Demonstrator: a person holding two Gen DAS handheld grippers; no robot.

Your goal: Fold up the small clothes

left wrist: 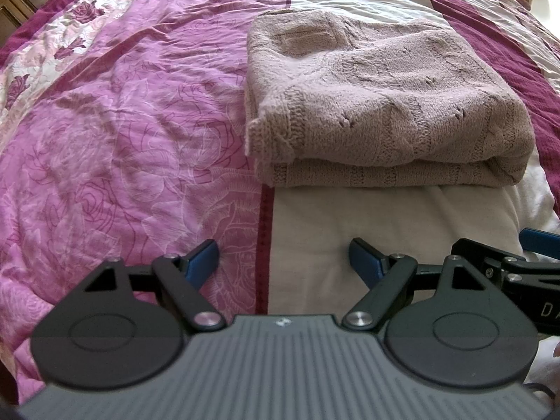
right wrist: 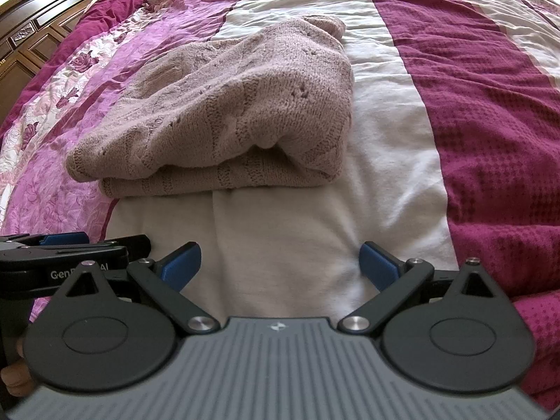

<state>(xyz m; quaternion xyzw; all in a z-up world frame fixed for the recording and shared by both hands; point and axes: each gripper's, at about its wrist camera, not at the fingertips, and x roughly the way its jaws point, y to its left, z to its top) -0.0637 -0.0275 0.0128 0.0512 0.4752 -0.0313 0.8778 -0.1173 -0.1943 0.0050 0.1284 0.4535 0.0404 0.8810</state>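
Knit, dusty-pink sweater [left wrist: 381, 105] lies folded into a thick rectangular bundle on the bed [left wrist: 122, 133], straddling the seam between the pink rose-print panel and the cream stripe of the quilted bedspread [right wrist: 402, 140]. Folded edges face the near edge of the bed, layers stacked flush; reads as a finished fold left to rest, though the upper layer bulges at its right corner.

Left gripper [left wrist: 281, 257]: jaws spread wide, nothing between them, hanging over bare bedspread near the bed's near edge. Right gripper [right wrist: 280, 260]: same, jaws spread and empty, over the cream stripe. Both sit side by side, angled down toward the bed.

Sweater lies ahead of both sets of jaws, well apart from the blue pads [left wrist: 201, 259], no contact. Probably backed off because the garment needs no further hold; a flattening press on the bulge could tidy it.
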